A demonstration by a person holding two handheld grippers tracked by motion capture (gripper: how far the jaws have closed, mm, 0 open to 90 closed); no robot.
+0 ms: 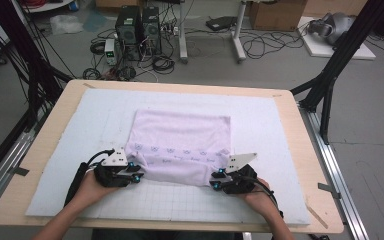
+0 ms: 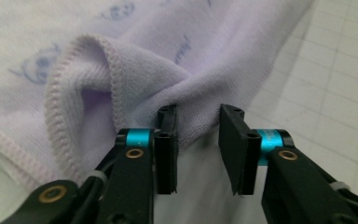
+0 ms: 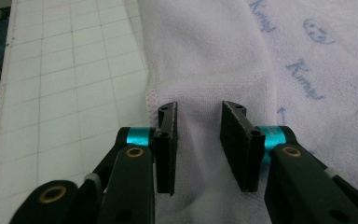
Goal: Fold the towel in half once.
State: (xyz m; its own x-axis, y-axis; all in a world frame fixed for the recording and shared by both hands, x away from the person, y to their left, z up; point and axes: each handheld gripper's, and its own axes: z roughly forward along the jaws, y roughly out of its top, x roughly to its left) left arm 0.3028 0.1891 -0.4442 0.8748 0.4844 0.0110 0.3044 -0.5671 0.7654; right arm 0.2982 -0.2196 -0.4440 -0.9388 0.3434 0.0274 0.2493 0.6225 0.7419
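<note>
a pale lilac towel [image 1: 182,145] lies folded on the white mat [image 1: 80,130], its near edge toward the person. the left gripper [image 1: 133,176] sits at the towel's near left corner, the right gripper [image 1: 219,182] at the near right corner. in the left gripper view the jaws stand apart with a puckered fold of cloth just at their tips, nothing clamped. in the right gripper view the jaws are likewise apart, straddling the towel's edge. this looks like the start of a fold or lift. next, each pair needs to close squarely on its corner, catching all layers.
</note>
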